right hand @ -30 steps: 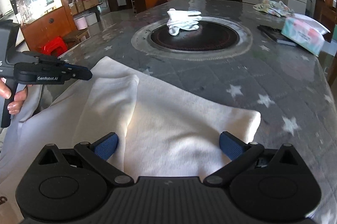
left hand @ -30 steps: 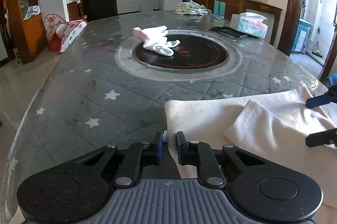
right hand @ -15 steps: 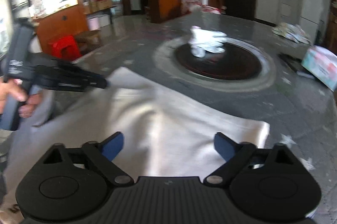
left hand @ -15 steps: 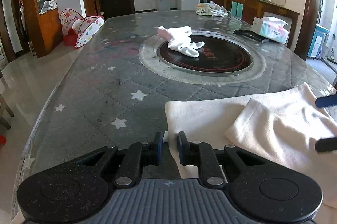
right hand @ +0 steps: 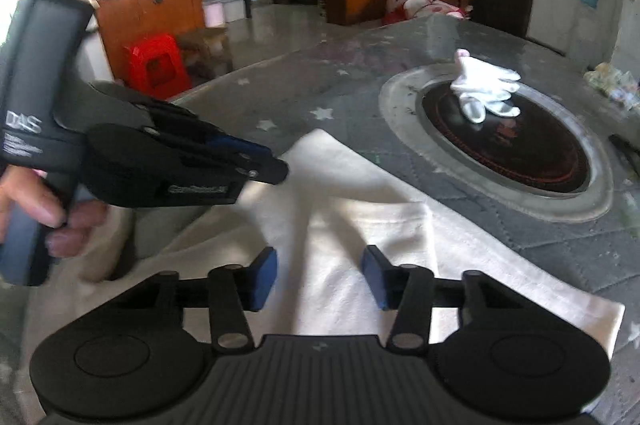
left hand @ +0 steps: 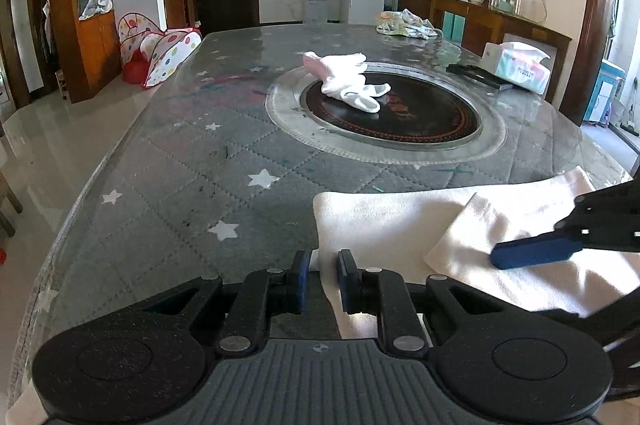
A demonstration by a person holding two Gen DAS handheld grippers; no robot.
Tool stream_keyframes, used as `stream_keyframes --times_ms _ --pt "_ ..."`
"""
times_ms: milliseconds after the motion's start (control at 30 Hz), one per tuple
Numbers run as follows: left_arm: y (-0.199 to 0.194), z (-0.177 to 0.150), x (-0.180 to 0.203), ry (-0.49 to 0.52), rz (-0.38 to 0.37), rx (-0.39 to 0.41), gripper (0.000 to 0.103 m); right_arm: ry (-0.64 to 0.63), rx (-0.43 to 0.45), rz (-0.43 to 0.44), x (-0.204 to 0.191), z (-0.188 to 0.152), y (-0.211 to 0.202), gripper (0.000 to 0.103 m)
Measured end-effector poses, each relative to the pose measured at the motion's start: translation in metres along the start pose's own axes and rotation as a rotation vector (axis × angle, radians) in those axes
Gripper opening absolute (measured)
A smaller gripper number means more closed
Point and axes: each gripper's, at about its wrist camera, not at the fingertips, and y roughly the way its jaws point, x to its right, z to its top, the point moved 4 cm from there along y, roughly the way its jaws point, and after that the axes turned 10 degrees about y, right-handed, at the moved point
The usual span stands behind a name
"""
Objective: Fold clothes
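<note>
A cream-white garment (left hand: pixel 400 221) is lying spread on the near end of the long bench (left hand: pixel 192 177), over a grey quilted cover with white stars under a clear sheet. One part of the cloth is lying doubled over the rest, its folded edge running diagonally across the right side in the left wrist view.

The left gripper (left hand: pixel 322 275) is sitting at the garment's near left corner. Its jaws are standing close together with a strip of the cloth's edge running between them (the pads look to be pinching it, though a thin slit is still showing beside the fabric). In the right wrist view a person's hand (right hand: pixel 36 213) is wrapping around this gripper's handle, at the left of the frame.

The right gripper (right hand: pixel 318 275) is hovering over the middle of the garment, where the fabric is rising into a soft ridge. Its jaws are closing, with the cloth lying between the two blue pads (right hand: pixel 264 277), which are not yet pressing on it. That view is blurred, so finer detail is hard to read.

Farther along the bench, a small bundle of white clothing (left hand: pixel 348 85) with a pink edge is resting on the rim of a dark round inset (left hand: pixel 420 121). A tissue pack (left hand: pixel 520 67) is sitting near the right edge, and another crumpled pile of cloth (left hand: pixel 404 25) is lying at the far end.
</note>
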Motion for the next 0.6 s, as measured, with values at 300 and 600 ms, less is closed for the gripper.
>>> stream_keyframes --times_ms 300,600 --pt "0.000 -0.001 0.001 0.001 0.018 0.001 0.023 0.064 0.095 -0.133 0.029 -0.002 -0.052 0.003" --pt "0.000 -0.003 -0.003 -0.015 0.063 0.000 0.041 0.142 0.215 -0.324 0.080 -0.037 -0.163 0.003"
